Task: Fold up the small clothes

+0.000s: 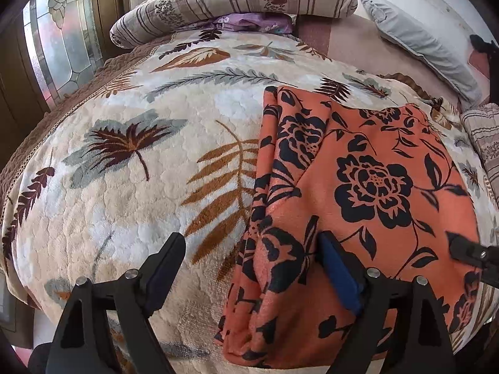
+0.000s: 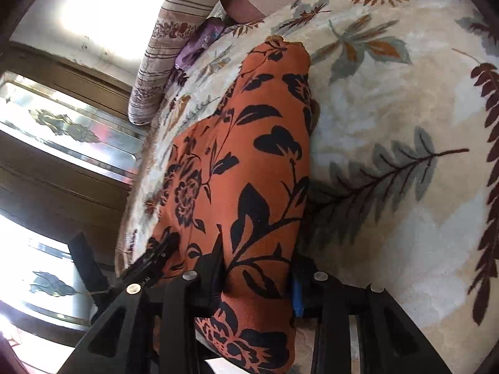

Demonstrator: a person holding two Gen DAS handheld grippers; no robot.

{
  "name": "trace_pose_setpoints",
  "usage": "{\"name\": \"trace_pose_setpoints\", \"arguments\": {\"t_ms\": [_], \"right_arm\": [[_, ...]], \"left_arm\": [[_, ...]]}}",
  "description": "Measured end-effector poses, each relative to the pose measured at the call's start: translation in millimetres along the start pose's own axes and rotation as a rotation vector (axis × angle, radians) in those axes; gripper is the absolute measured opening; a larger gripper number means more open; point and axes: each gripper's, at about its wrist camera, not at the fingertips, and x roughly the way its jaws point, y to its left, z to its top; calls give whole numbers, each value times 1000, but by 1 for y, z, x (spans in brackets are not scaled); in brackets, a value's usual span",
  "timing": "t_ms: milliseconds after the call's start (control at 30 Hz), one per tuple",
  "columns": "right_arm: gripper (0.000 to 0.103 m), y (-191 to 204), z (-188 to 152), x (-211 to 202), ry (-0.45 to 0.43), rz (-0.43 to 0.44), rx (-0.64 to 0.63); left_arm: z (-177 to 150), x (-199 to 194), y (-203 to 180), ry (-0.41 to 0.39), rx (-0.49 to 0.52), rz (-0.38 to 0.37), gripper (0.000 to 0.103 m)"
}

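An orange garment with black flowers [image 1: 358, 187] lies partly folded on the leaf-patterned blanket [image 1: 140, 171]. My left gripper [image 1: 249, 268] is open, with its jaws wide on either side of the garment's folded left edge near the bed's front; the left finger is over the blanket and the right finger rests on the cloth. The right gripper's tip [image 1: 467, 249] shows at the garment's right edge. In the right wrist view my right gripper [image 2: 259, 268] is closed on the garment [image 2: 243, 162], whose fold fills the gap between the fingers.
A striped bolster [image 1: 234, 3] and purple cloth [image 1: 249, 21] lie at the far end of the bed. A grey pillow [image 1: 421, 43] is at the back right. A glass-panelled door [image 1: 62, 46] stands to the left. Another striped cushion [image 1: 486, 143] is at the right edge.
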Motion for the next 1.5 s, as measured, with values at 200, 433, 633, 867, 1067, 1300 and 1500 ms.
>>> {"name": "trace_pose_setpoints", "arguments": {"t_ms": [200,433,633,867,1067,1300,1500], "right_arm": [[69,-28,10,-16,-61,139,146],[54,-55,61,35,55,250,279],[38,-24,55,34,-16,2,116],[59,8,52,0,-120,-75,14],[72,46,31,-12,-103,115,-78],[74,22,23,24,-1,150,-5],[74,22,15,15,-16,157,-16]], "left_arm": [[0,1,5,4,-15,-34,89],[-1,3,8,6,-27,-52,90],[-1,6,12,8,-36,-71,92],[3,-30,27,-11,-92,-138,89],[-15,-8,46,109,-138,-140,84],[38,-38,38,8,-117,-192,84],[95,47,26,205,-104,-254,79]]}}
